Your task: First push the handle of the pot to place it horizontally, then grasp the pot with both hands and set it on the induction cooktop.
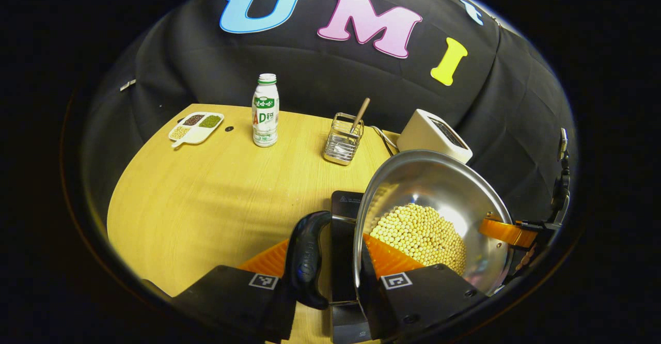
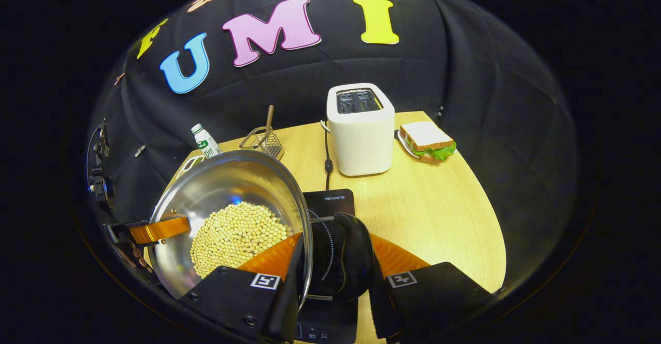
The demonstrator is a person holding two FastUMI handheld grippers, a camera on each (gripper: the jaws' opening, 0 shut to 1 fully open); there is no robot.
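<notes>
Black cloth walls close round a pale wooden desk (image 2: 439, 215), and on it, from big to small, sit a white toaster (image 2: 360, 129), a black induction cooktop (image 2: 330, 215), a sandwich (image 2: 426, 140) on a plate, a milk bottle (image 1: 265, 110), a wire basket (image 1: 343, 140) with a wooden stick in it, and a small divided tray (image 1: 195, 126) of beans.

Over the cooktop hangs the pot (image 1: 434, 199), a steel bowl-shaped pan holding a heap of pale soybeans (image 1: 421, 235). It looks lifted and tilted a little, though contact with the glass cannot be ruled out. Each side has a black loop handle. The left gripper (image 1: 330, 266) has its fingers closed across the rim and the near handle (image 1: 308, 259), one finger outside the loop and one inside the pot wall. The right gripper (image 2: 333, 264) pinches the opposite handle (image 2: 350, 253) the same way.

Judging by this, the handle push is done and the two-handed carry is under way, near its end. Next the pot needs levelling, centring over the cooktop's ring, and lowering evenly with both hands so the beans stay put, before either grip opens.
</notes>
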